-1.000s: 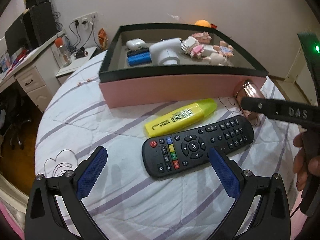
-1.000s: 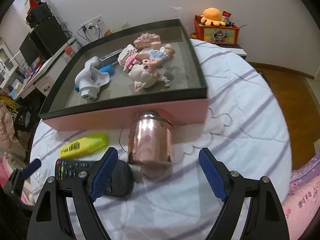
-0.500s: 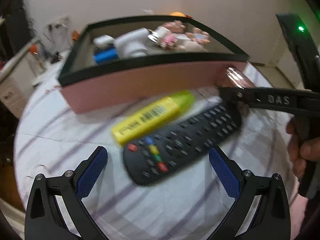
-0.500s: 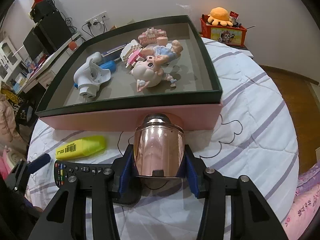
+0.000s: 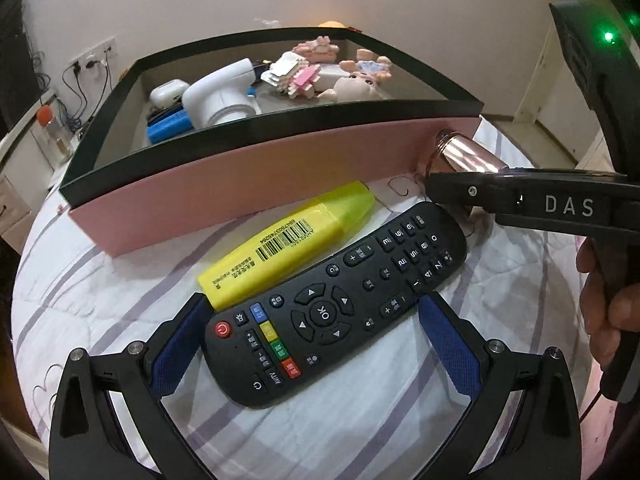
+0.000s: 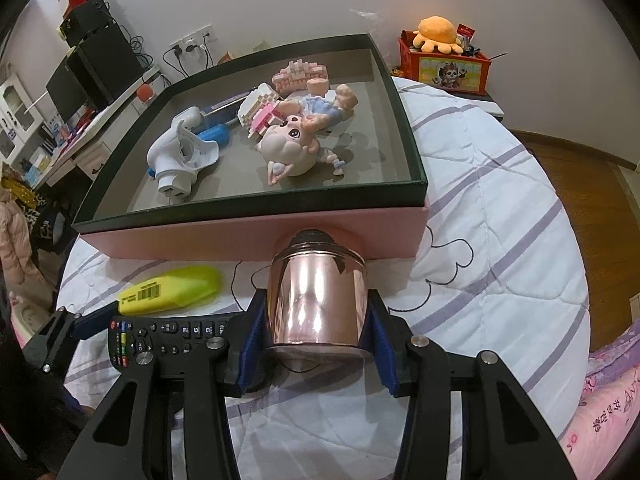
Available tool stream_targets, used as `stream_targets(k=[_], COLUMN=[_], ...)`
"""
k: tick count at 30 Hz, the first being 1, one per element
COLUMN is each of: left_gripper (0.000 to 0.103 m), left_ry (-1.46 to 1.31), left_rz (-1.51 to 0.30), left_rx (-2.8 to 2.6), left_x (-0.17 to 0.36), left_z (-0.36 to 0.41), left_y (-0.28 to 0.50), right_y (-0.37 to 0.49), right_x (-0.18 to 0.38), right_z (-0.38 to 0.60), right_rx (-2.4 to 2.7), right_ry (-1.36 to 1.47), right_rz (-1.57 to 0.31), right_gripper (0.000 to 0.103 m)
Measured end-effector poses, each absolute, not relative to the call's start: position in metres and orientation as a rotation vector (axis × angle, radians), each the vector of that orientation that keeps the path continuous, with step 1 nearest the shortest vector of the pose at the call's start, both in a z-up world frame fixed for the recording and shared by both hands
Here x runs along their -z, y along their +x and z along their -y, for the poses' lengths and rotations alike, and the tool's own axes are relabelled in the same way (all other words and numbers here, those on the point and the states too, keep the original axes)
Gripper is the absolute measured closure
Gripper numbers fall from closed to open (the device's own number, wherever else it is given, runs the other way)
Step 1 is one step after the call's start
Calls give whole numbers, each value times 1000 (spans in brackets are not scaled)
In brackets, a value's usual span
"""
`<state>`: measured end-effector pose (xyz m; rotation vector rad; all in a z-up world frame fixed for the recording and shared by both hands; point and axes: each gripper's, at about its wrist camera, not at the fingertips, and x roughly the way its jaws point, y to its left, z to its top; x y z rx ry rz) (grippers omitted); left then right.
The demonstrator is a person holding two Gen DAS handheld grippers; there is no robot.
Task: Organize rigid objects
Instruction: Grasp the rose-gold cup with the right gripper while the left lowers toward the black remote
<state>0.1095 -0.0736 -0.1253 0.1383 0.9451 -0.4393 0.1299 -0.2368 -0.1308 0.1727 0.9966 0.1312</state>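
A shiny rose-gold jar [image 6: 316, 300] lies on the bedspread in front of the pink box, and my right gripper [image 6: 316, 344] is shut on it, blue pads pressed on both sides. In the left wrist view the same jar [image 5: 468, 156] pokes out past the right gripper's black arm [image 5: 532, 200]. A black remote control [image 5: 332, 308] lies between the spread fingers of my open left gripper [image 5: 316, 344], pads apart from it. A yellow highlighter [image 5: 288, 244] lies just beyond the remote, near the box wall.
The pink box with a dark green rim [image 6: 256, 208] holds a white device [image 6: 180, 156], blue items, block toys and a doll [image 6: 292, 148]. A red toy box with an orange plush [image 6: 440, 56] stands behind. A desk with speakers [image 6: 92, 68] is at left. A hand [image 5: 608, 300] grips the right handle.
My right gripper closed from wide open onto the rose-gold jar. My left gripper moved forward and rolled, so the remote now lies between its fingers.
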Motion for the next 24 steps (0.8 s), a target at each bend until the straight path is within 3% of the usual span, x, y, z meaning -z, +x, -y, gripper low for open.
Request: stream_targets(k=[5,10,20,24], left_gripper=[2,12,10,30], left_ry=[128,122,243,261], left_rz=[-954,-958,-929,-914], left_rx=[511,557,585,600], left_x=[123,120,125,124], left_z=[73,70,90,96], left_y=[101,94,95,87], right_y=[129,128,124,126], right_x=[130,129,128,128], right_z=[239,244,253,253], right_rx=[-126,-120,-97,-98], right_ry=[173,166,168,166], right_rz=[-996,-995,-996,-993], right_gripper=[55,55,55,55])
